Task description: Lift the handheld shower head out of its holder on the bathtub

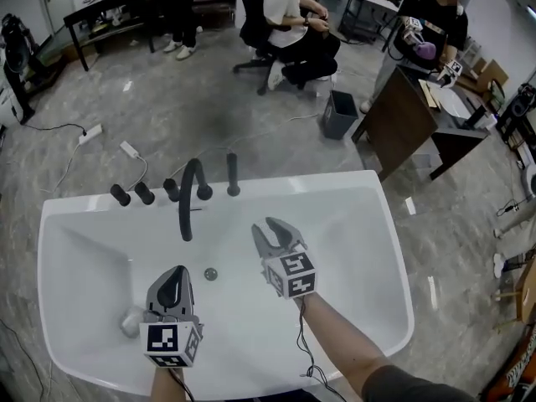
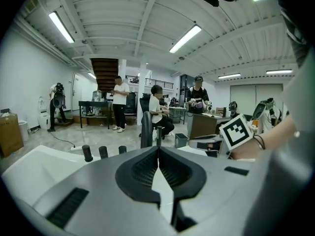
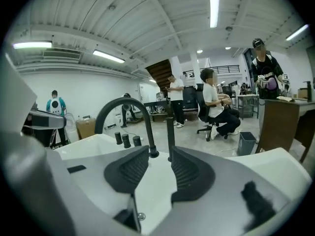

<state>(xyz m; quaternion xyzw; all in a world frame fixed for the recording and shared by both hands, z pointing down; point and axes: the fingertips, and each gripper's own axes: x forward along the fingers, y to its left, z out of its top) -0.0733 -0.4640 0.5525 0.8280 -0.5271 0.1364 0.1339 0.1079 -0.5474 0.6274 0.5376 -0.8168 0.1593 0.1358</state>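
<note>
The handheld shower head (image 1: pixel 232 174) is a slim black stick standing upright in its holder on the far rim of the white bathtub (image 1: pixel 368 224), just right of the arched black faucet (image 1: pixel 191 193). My right gripper (image 1: pixel 265 227) hovers over the tub's middle, short of the shower head, open with nothing between its jaws. In the right gripper view the shower head (image 3: pixel 170 135) stands straight ahead beyond the right gripper (image 3: pixel 159 167). My left gripper (image 1: pixel 177 273) is lower and nearer, shut and empty. Past the left gripper (image 2: pixel 158 150), faucet (image 2: pixel 146 128) and shower head (image 2: pixel 159 134) show.
Three black knobs (image 1: pixel 144 193) line the rim left of the faucet. A drain (image 1: pixel 210 273) sits in the tub floor. Beyond the tub are a grey bin (image 1: pixel 338 113), a dark desk (image 1: pixel 402 120), a seated person (image 1: pixel 289 23) and cables on the floor.
</note>
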